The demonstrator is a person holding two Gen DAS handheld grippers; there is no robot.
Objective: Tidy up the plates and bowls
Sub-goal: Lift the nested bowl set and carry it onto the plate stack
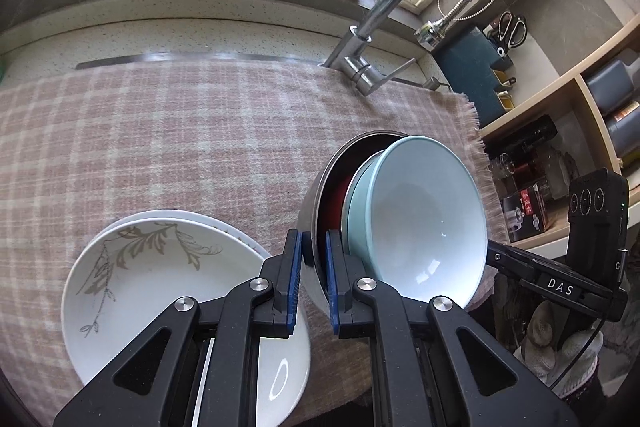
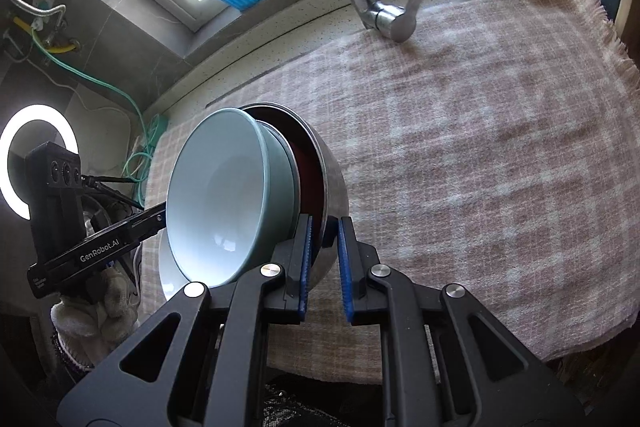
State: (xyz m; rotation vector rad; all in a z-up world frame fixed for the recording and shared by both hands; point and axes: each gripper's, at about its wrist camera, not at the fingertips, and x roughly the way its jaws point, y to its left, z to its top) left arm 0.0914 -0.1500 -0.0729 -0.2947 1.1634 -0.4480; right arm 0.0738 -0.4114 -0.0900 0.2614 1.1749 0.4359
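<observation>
Steel bowl (image 1: 310,211) stacked with pale-blue bowls (image 1: 420,219), tilted | left gripper (image 1: 313,247), right gripper (image 2: 325,233) each clamp its rim | lettering: "DAS", "GenRobot.AI"

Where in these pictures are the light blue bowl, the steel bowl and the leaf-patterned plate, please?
light blue bowl (image 1: 420,223): left wrist view, on its pale inner wall.
steel bowl (image 2: 334,179): right wrist view, on its shiny outer wall.
leaf-patterned plate (image 1: 160,279): left wrist view, on its white centre below the leaf print.
</observation>
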